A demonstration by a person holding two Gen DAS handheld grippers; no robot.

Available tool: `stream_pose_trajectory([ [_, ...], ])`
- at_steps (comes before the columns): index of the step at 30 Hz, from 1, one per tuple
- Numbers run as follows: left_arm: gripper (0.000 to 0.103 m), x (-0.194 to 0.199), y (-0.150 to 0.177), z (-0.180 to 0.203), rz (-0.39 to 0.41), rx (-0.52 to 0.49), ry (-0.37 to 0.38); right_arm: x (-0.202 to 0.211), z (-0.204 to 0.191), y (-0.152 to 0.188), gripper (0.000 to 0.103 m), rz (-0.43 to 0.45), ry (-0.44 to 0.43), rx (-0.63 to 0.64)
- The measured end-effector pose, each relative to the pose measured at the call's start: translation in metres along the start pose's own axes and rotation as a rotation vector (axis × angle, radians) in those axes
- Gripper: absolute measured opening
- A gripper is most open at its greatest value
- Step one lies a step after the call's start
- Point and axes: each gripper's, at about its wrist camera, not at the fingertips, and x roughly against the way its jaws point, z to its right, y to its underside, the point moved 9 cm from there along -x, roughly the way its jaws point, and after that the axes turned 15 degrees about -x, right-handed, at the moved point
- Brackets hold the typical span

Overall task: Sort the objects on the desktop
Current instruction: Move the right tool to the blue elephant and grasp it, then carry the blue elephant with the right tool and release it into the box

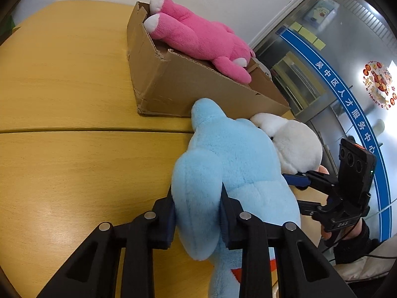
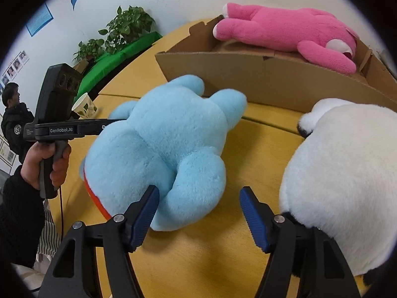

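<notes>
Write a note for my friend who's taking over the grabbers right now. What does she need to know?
Left gripper: fingers squeeze a limb of the blue plush toy.
Right gripper: one finger touches the blue toy's lower end, the other is clear; no grip yet.
Blue toy and white plush toy lie on the wooden table, in front of the cardboard box.
Done: pink plush toy lies in the box.
Left: blue and white toys, presumably into the box too.
</notes>
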Motion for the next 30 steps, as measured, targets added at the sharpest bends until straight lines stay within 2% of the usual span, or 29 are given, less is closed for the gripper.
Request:
stream_pose_trajectory([
  [1, 0.029, 0.001, 0.002, -0.001, -0.002, 0.004, -0.004, -0.002, -0.001, 0.0, 0.057, -0.004, -0.008, 0.004],
  [2, 0.029, 0.003, 0.005, -0.002, -0.004, 0.008, -0.007, -0.003, -0.002, -0.001, 0.048, -0.004, -0.018, 0.004],
  [7, 0.029, 0.011, 0.015, -0.004, -0.007, 0.013, -0.031, -0.003, -0.006, -0.004, 0.035, 0.012, -0.056, -0.013],
  [13, 0.028, 0.014, 0.026, 0.003, -0.024, 0.012, -0.032, 0.014, -0.016, 0.01, 0.033, 0.011, -0.09, -0.006],
  [18, 0.031, 0.021, 0.046, 0.019, -0.044, -0.006, -0.016, 0.016, -0.002, 0.021, 0.039, -0.015, -0.094, -0.065],
  [19, 0.039, 0.022, 0.048, 0.018, -0.045, -0.004, -0.022, 0.014, 0.002, 0.02, 0.039, -0.019, -0.091, -0.081],
  [20, 0.055, 0.023, 0.05, 0.018, -0.046, -0.002, -0.028, 0.013, 0.003, 0.019, 0.039, -0.019, -0.087, -0.086],
  [22, 0.076, 0.024, 0.05, 0.01, -0.051, 0.018, -0.083, 0.011, 0.002, 0.017, 0.039, -0.012, -0.074, -0.072],
  [24, 0.077, 0.022, 0.048, 0.006, -0.04, 0.037, -0.084, 0.006, 0.001, 0.016, 0.037, -0.013, -0.066, -0.055],
  [25, 0.076, 0.02, 0.047, 0.005, -0.031, 0.047, -0.071, 0.004, 0.002, 0.017, 0.034, -0.015, -0.065, -0.054],
  [26, 0.065, 0.018, 0.046, 0.005, -0.021, 0.059, -0.047, 0.001, 0.003, 0.019, 0.031, -0.016, -0.067, -0.057],
  [27, 0.054, 0.017, 0.045, 0.009, 0.0, 0.081, 0.014, 0.002, 0.003, 0.02, 0.03, -0.009, -0.069, -0.054],
  [28, 0.027, 0.018, 0.043, 0.011, 0.009, 0.081, 0.025, 0.004, 0.002, 0.021, 0.028, 0.003, -0.071, -0.049],
  [30, 0.026, 0.021, 0.04, 0.016, 0.021, 0.073, 0.031, 0.009, -0.001, 0.024, 0.026, 0.028, -0.075, -0.038],
])
